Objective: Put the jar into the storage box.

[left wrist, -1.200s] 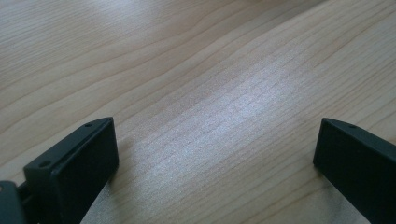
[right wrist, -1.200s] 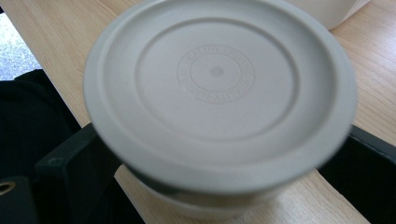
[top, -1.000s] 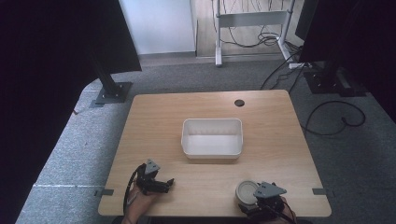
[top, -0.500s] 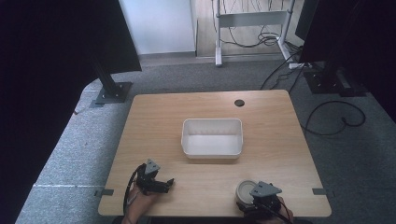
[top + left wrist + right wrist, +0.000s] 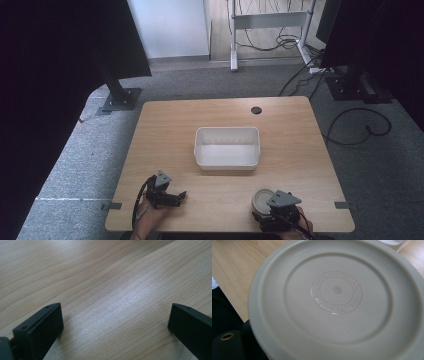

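Left gripper: lower left of high view, jaws spread wide over bare table.
Right gripper: lower right, jaw state unclear.
Beige lid: touching right gripper, near table's front edge.
White bin: centre.

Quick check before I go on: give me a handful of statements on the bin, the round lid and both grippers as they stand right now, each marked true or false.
1. The white bin stands near the middle of the table. True.
2. The bin holds the round lid. False: the bin looks empty, and the round lid is at the table's near edge by the right gripper.
3. The left gripper has its jaws spread over bare wood. True.
4. The lid is bright red. False: it is pale beige-grey, with raised lettering ringed around its centre.
5. The left gripper sits on the far side of the bin. False: it is at the near edge, left of the lid.
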`<action>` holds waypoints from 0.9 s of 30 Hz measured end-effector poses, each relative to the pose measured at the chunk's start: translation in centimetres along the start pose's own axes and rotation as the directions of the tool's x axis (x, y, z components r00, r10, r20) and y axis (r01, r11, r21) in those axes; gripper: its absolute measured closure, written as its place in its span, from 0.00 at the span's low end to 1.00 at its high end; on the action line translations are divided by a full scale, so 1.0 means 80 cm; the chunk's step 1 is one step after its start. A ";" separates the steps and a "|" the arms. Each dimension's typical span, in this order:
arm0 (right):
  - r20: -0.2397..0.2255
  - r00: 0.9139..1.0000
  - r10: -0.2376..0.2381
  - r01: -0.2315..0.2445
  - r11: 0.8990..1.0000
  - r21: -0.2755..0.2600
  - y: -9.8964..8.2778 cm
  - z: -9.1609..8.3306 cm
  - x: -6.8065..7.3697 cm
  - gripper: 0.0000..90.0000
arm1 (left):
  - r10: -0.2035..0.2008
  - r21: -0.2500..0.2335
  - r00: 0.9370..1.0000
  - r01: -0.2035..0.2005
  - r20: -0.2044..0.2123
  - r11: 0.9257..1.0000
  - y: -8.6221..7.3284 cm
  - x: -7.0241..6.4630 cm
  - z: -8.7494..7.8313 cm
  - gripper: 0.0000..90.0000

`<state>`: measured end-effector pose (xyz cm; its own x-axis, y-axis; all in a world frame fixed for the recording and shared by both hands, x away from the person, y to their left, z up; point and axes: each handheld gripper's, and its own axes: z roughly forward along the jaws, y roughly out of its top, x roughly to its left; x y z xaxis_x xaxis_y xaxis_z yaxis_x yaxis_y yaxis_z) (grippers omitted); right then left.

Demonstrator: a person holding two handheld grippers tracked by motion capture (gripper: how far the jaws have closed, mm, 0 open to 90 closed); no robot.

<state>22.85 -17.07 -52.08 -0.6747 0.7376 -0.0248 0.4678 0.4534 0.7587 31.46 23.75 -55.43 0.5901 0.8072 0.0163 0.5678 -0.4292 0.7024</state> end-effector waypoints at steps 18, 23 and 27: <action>-0.013 1.000 0.002 -0.002 1.000 -0.002 0.016 0.012 -0.005 0.10 | 0.000 0.001 1.000 0.000 -0.001 1.000 0.000 0.000 0.000 0.00; -0.014 1.000 0.001 -0.001 1.000 -0.009 0.023 0.014 -0.006 0.10 | 0.000 0.001 1.000 0.000 -0.001 1.000 0.000 0.000 0.000 0.00; -0.016 1.000 -0.004 0.004 1.000 -0.012 0.029 0.018 -0.006 0.10 | 0.000 0.000 1.000 0.000 0.000 1.000 0.000 0.000 0.000 0.00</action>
<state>25.12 -15.64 -51.23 -0.6855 0.7279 -0.0177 0.4583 0.4502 0.7664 31.46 23.75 -55.43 0.5899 0.8073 0.0161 0.5678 -0.4289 0.7027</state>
